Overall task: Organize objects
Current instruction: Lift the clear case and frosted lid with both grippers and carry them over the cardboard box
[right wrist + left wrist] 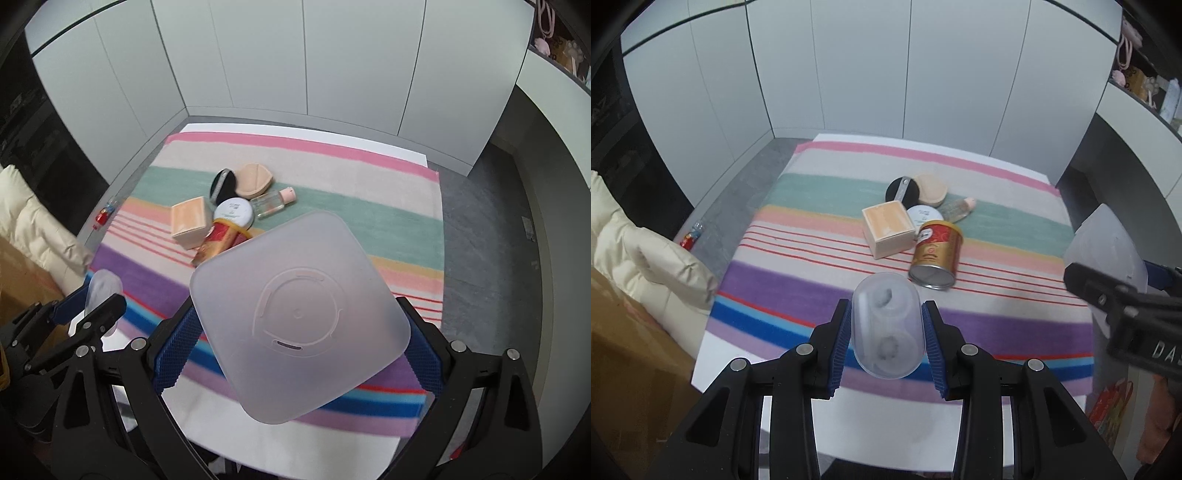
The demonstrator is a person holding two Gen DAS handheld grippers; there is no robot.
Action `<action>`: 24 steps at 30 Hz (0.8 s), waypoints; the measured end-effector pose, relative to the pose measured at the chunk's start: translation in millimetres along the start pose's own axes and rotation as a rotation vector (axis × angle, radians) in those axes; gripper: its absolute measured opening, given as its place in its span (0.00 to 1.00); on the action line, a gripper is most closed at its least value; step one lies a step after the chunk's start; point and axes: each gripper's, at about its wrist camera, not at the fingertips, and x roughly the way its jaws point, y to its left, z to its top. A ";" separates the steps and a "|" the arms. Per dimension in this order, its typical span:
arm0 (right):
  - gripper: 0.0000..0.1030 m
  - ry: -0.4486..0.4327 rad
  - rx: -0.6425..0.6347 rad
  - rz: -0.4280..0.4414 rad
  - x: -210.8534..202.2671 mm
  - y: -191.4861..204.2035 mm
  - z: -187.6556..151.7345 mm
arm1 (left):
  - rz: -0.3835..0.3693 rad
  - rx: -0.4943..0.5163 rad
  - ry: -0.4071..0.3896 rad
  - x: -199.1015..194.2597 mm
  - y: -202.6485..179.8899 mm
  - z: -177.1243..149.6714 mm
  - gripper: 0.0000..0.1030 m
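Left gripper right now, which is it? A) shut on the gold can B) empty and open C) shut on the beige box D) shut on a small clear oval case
D: the left gripper has its blue pads pressed on both sides of the small clear oval case; the gold can lies on its side on the striped cloth, beside the beige box.

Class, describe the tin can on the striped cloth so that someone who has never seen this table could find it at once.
Start at the striped cloth covering the table, then find the cluster of small items near its middle. At the cluster's near edge, beside the peach box, lies the tin can. It alone is metal: red and gold, on its side, silver bottom facing the camera.
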 end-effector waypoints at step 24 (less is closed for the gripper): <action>0.96 -0.076 -0.149 0.044 -90.3 46.7 -28.8 | 0.003 -0.070 -0.084 -97.4 37.2 -32.8 0.37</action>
